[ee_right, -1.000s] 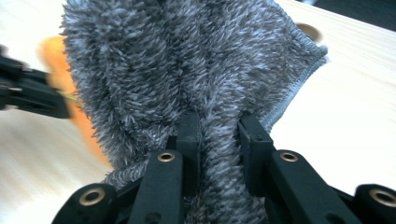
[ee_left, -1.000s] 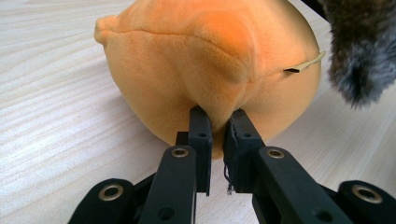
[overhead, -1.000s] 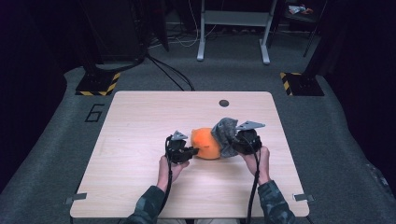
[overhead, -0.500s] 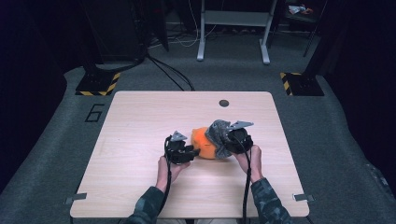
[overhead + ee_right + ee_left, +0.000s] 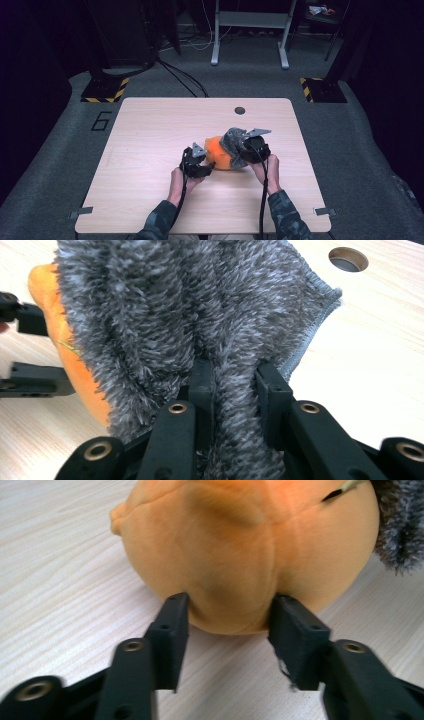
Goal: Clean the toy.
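— Slippage worries me: my left gripper [image 5: 227,611], jaws just widening, barely straddles the orange plush [image 5: 220,152] mid-bench [image 5: 150,130].
— Right gripper [image 5: 235,377] pinches its grey cloth [image 5: 165,305]; my tug could roll it.

Table [image 5: 150,150]: pale wood-grain top, squarish with rounded corners, on grey carpet.
Hole [image 5: 240,110]: small, round and dark, near the far edge, right of centre.
Toy [image 5: 218,151]: orange plush lump, lies on the top near the middle.
Cloth [image 5: 234,142]: grey and shaggy, draped over the toy's right side.
Brackets [image 5: 80,214]: small grey pieces at both near corners.
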Demonstrator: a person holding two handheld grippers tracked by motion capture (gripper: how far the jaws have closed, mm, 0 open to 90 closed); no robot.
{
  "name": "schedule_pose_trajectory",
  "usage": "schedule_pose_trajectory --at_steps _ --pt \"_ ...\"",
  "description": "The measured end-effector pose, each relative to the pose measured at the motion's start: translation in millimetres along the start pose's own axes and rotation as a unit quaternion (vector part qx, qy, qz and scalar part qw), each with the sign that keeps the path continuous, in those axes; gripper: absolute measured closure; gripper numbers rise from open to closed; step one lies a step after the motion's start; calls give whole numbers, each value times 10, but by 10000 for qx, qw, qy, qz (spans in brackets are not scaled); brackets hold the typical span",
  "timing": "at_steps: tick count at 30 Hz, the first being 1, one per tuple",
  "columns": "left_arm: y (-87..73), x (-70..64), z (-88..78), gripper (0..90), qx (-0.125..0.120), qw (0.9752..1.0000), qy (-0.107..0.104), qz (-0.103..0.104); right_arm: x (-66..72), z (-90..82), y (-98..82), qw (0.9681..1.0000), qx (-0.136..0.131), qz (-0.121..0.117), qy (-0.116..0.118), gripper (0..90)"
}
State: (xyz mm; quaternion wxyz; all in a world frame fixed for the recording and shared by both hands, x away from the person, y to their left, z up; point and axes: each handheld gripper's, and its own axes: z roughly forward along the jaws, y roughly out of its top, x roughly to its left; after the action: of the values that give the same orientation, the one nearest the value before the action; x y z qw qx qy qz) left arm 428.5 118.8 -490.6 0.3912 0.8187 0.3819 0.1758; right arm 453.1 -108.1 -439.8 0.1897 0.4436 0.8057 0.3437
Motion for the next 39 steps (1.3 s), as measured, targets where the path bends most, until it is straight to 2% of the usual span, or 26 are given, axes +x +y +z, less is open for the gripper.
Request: schedule_pose_trajectory --at_steps 3,7,10,11,12,14,18,22,25,28,30,32,34,35,36,39 --pt "7 -50 26 624 61 9997 128 218 10 3 -5 10000 -27 -26 -11 734" --pt "4 -45 32 774 -42 9998 100 145 6 -11 -18 10000 -67 -11 -11 732" --pt "13 -17 -4 829 -71 9999 -104 -37 -14 -84 -38 9998 -212 -65 -13 730" --pt "22 -5 -20 836 -41 9998 -192 -94 -2 -120 -39 9996 -282 4 -49 729" --pt "31 4 -35 841 -114 9992 -304 -226 -4 -149 -41 9994 -331 -14 -26 729" --pt "57 7 -70 845 -141 9984 -441 -323 6 -200 -38 9992 -399 -54 -18 729" --pt "124 6 -144 847 -235 9951 -752 -597 88 -321 4 9985 -542 -89 6 728" --pt "165 20 -193 847 -283 9906 -994 -892 212 -396 72 9977 -614 -268 61 726" --pt "162 32 -186 846 -262 9893 -1032 -999 291 -351 105 9974 -568 -442 94 725" --pt "139 64 -155 844 -176 9899 -935 -1055 352 -200 93 9981 -421 -461 -3 725" --pt "121 78 -144 844 -191 9892 -927 -1119 345 -173 92 9982 -424 -411 47 725" --pt "119 77 -137 843 -173 9896 -894 -1118 340 -162 88 9982 -417 -413 76 725" --pt "118 78 -129 843 -158 9902 -863 -1088 320 -157 73 9978 -408 -516 71 725" --pt "117 79 -128 843 -154 9906 -842 -1066 329 -158 67 9984 -398 -404 67 725" --pt "115 79 -125 843 -161 9904 -849 -1075 311 -158 59 9981 -402 -454 54 725" --pt "107 86 -121 843 -153 9911 -806 -1045 267 -162 26 9987 -357 -371 7 725"
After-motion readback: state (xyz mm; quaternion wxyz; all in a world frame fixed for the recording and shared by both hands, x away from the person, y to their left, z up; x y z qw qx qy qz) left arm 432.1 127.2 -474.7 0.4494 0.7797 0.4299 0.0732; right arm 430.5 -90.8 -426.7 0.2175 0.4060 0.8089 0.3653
